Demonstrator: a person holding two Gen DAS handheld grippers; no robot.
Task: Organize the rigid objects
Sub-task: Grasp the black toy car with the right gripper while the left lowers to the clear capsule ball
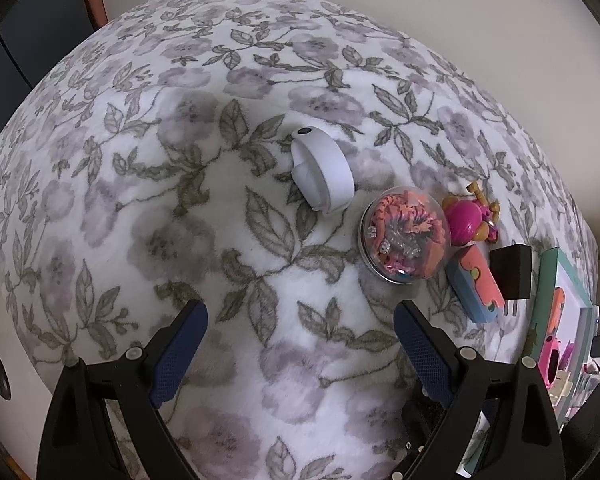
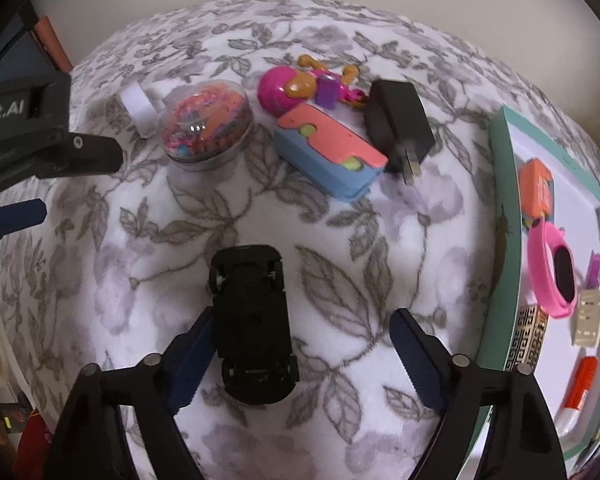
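On the floral blanket [image 1: 180, 200] lie a white wristband [image 1: 322, 170], a clear dome of coloured bits [image 1: 404, 234], a pink toy [image 1: 470, 216], a coral-and-blue case [image 1: 476, 286] and a black charger [image 1: 510, 272]. My left gripper [image 1: 300, 344] is open and empty, short of the wristband. My right gripper [image 2: 300, 344] is open; a black toy car [image 2: 252, 324], upside down, lies between its fingers against the left pad [image 2: 188, 360]. The dome [image 2: 206, 124], case [image 2: 328, 152], charger [image 2: 400, 120] and pink toy [image 2: 284, 88] lie beyond it.
A teal-rimmed tray [image 2: 500, 216] at the right holds a pink watch [image 2: 552, 272], an orange block [image 2: 536, 188], a cream clip [image 2: 588, 316] and a red-and-white tube [image 2: 576, 396]. The left gripper [image 2: 48, 152] shows at the left edge. A wall runs behind the bed.
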